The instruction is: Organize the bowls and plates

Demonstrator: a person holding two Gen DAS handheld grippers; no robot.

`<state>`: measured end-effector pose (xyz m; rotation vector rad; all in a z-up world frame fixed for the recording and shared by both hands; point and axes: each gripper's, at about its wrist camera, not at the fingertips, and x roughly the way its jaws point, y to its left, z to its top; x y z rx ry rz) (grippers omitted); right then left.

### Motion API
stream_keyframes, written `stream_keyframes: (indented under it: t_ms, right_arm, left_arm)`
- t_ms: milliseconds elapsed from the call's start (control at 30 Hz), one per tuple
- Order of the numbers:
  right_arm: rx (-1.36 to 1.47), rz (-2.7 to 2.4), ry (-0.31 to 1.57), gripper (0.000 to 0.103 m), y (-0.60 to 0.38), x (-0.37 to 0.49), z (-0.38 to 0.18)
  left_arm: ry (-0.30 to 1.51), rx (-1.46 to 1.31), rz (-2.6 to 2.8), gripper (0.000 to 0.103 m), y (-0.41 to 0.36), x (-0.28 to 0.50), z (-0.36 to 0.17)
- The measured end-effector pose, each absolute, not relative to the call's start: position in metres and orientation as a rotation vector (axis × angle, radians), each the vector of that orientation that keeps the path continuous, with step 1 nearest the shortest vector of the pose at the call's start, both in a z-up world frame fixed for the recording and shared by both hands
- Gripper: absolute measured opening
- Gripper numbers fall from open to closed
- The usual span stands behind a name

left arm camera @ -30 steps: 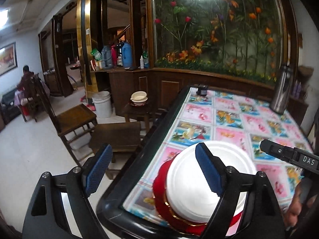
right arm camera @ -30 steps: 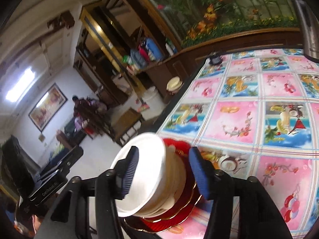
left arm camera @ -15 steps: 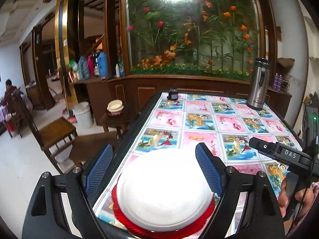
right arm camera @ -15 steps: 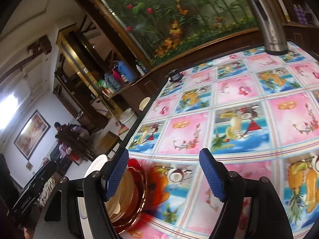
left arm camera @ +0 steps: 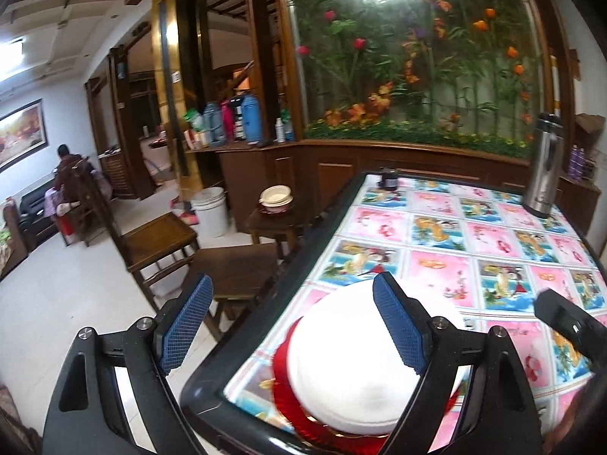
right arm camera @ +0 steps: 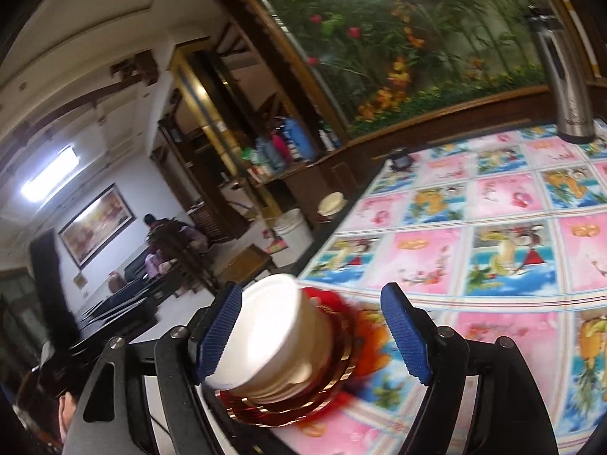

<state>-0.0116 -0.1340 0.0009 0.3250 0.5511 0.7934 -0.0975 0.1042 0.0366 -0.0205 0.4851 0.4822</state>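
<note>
While the right gripper (right arm camera: 315,333) opens its jaws around one stack of white bowls (right arm camera: 265,345) on red plates (right arm camera: 341,345) at the table's (left arm camera: 436,265) corner, the left gripper (left arm camera: 292,326) hangs released.

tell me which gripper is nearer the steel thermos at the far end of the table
Neither clearly: the thermos stands far beyond both. The left gripper and right gripper sit at the near edge by the white bowls on red plates.
</note>
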Motion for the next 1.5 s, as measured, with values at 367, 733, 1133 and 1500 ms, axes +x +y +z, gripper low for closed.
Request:
stream_keyframes:
  t_ms: [367,733,1133,1500]
  right_arm:
    - [0.236,0.813,0.530,0.085,-0.093,-0.042,-0.008]
    - [0.226,0.815,0.525,0.085,-0.088,-0.043,-0.008]
    - [0.224,0.820,0.518,0.085,-0.086,-0.041,-0.008]
    - [0.219,0.827,0.510,0.087,-0.084,-0.040,-0.007]
  left_arm:
    - [0.476,0.015,0.534,0.087,0.109,-0.110,0.024]
    - [0.454,-0.032,0.523,0.103,0.115,-0.114,0.026]
    - [0.475,-0.042,0.514,0.103,0.114,-0.112,0.024]
    - [0.477,-0.060,0.514,0.103,0.117,-0.113,0.023]
